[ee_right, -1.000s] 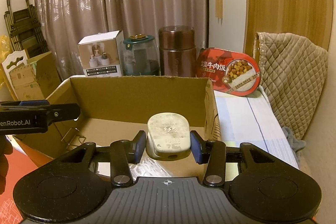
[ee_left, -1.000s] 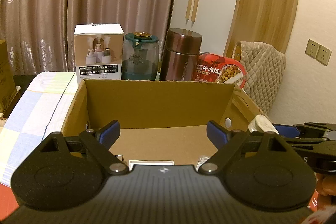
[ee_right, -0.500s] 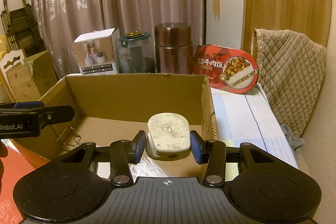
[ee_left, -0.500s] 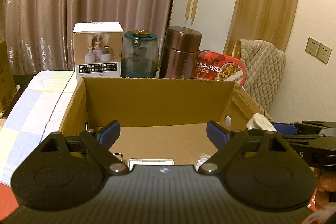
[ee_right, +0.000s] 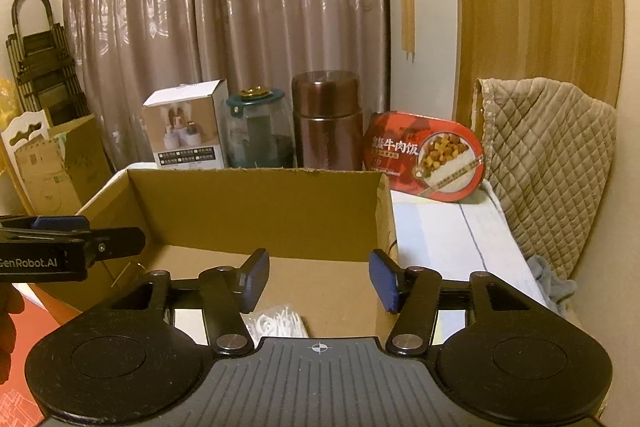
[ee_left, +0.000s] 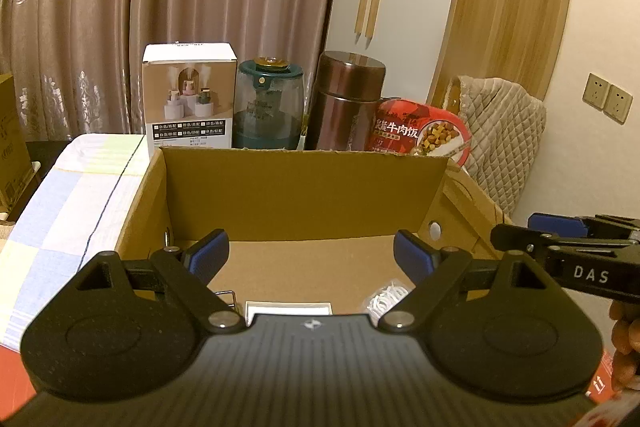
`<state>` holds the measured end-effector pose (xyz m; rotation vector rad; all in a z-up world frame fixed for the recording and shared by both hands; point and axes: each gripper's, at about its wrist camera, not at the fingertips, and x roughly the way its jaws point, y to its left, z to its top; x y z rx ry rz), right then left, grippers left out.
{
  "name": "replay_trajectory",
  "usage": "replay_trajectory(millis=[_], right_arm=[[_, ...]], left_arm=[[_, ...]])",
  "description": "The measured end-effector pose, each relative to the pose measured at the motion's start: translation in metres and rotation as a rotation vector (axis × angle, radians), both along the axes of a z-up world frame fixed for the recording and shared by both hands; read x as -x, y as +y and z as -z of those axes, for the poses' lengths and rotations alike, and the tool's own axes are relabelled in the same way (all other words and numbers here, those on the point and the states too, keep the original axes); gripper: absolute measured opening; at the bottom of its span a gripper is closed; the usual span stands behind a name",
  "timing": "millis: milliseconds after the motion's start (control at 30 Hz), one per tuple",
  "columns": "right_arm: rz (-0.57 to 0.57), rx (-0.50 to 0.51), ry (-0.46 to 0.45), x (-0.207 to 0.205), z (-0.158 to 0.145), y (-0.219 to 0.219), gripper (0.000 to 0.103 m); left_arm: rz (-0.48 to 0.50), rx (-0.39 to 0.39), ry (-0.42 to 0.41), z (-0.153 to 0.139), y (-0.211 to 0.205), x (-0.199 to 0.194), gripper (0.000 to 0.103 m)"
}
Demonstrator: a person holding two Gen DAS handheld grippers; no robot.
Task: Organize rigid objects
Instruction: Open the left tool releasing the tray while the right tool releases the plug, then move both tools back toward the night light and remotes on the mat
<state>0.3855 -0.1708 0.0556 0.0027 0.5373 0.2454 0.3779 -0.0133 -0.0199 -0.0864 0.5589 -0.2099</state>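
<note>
Cardboard box [ee_right: 256, 211] fills centre frame as the collecting bin; right gripper [ee_right: 318, 279] jaws have just been opening, nothing between them (plug unseen); left gripper [ee_left: 310, 259] gapes empty.

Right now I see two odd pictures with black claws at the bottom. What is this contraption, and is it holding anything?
No robot here: a person carries a hand-held tool in each hand, each ending in two-fingered tongs with blue pads. A small wide-angle camera on each tool looks forward along its fingers, which is why the edges bend.

One picture is from the left tongs, wide open and empty. The other is from the right tongs, whose jaws have just been opening; nothing is between them now.

Both point into an open cardboard box. Inside lies a bundle of white cable ties and a white card.

Behind the box stand a white product box, a green-lidded jar, a brown flask and a red meal pack.
</note>
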Motion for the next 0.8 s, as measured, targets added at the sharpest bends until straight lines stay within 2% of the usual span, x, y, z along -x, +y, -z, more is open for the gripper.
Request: replay_trajectory(millis=[300,567,633,700,800], right_arm=[[-0.002,-0.002,-0.020,0.029,-0.017,-0.004,0.054],[-0.017,-0.013,-0.029,0.081,-0.023,-0.012,0.055],[-0.022,-0.016,-0.021,0.097,-0.021,-0.013,0.055],[-0.036,-0.012,-0.012,0.115,-0.016,-0.013,0.056],[-0.048,-0.005,0.003,0.138,-0.007,-0.014,0.060]], left_arm=[[-0.007,-0.003,-0.031,-0.016,0.002,0.020,0.087],[-0.037,-0.020,-0.078,-0.030,0.012,0.076,0.087],[-0.054,-0.029,-0.072,-0.026,0.018,0.095,0.089],[-0.063,-0.041,-0.066,-0.021,0.024,0.113,0.097],[-0.071,-0.042,-0.056,-0.010,0.035,0.143,0.102]])
